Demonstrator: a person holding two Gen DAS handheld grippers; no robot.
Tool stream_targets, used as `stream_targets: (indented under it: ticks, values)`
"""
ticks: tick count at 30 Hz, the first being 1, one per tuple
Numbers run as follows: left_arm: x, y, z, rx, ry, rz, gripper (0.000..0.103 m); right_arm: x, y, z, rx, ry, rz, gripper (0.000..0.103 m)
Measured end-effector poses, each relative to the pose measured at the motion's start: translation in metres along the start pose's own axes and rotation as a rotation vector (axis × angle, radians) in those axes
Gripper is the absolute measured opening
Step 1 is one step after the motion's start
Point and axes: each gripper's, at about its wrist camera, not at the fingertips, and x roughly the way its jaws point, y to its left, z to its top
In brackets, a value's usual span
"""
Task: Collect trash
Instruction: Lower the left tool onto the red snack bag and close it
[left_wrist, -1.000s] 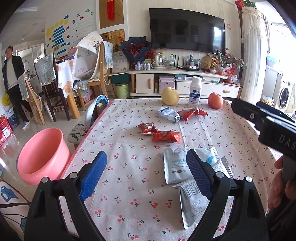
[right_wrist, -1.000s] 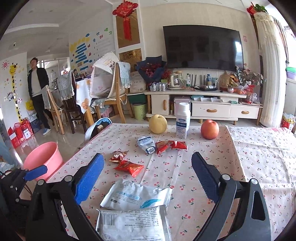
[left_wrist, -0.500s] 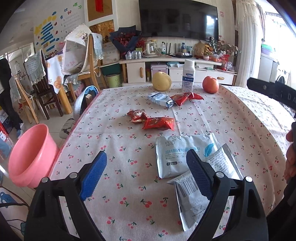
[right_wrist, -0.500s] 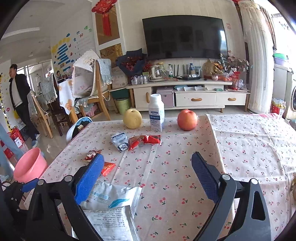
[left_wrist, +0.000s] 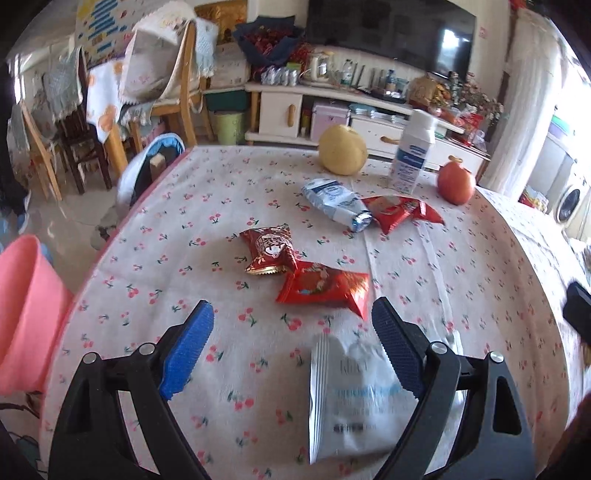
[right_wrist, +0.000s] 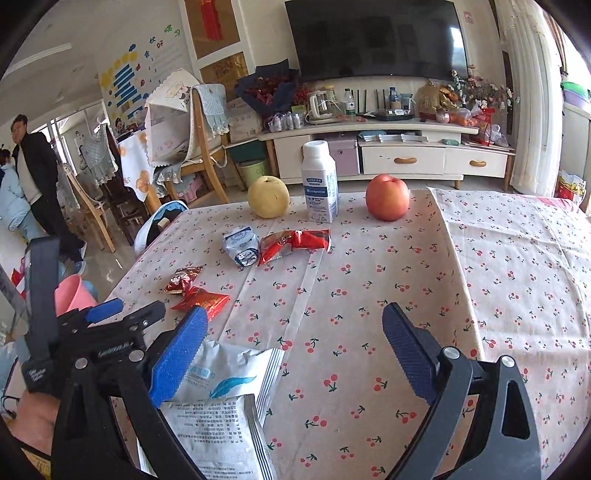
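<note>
Where the cherry-print tablecloth nears the camera, the trash lies in loose groups: a white sachet with blue print sits closest to the left gripper, partly under its right-hand finger, and in the right wrist view it rests on a second white sachet covered in small text. Just past them lie two red snack wrappers, touching: a dark red one and a brighter red one. Farther back a crumpled blue-and-white wrapper lies against a long red wrapper. Neither gripper holds anything. The left gripper's blue-padded jaws stand wide apart above the cloth, with bare cloth and the sachet's left part between them. The right gripper also has its jaws spread wide over empty cloth, its left pad overlapping the blue-printed sachet in the picture; whether it touches I cannot tell. At the table's far edge stand a yellow pear, a white bottle with a blue label and a red apple, all upright and apart. A pink bucket stands on the floor off the table's left side. Beyond are wooden chairs, a white TV cabinet under a dark television, and a person in a dark jacket at the far left.
</note>
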Motion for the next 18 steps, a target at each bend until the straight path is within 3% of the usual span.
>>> stream_targets:
  ticks: [4,11,14,18]
  values:
    - [0.035,0.014,0.016,-0.088,0.047,0.031,0.088,0.005,-0.002,0.001,0.002,0.015,0.011,0.094]
    - [0.077,0.025,0.034,-0.156,0.109,0.042,0.072,0.015,-0.001,0.0,-0.015,0.054,0.037,0.094]
    - [0.086,0.024,0.038,-0.154,0.117,0.041,0.063,0.02,0.002,-0.002,-0.026,0.076,0.047,0.094]
    - [0.091,0.021,0.042,-0.122,0.101,0.051,0.044,0.026,0.007,-0.005,-0.048,0.106,0.056,0.094]
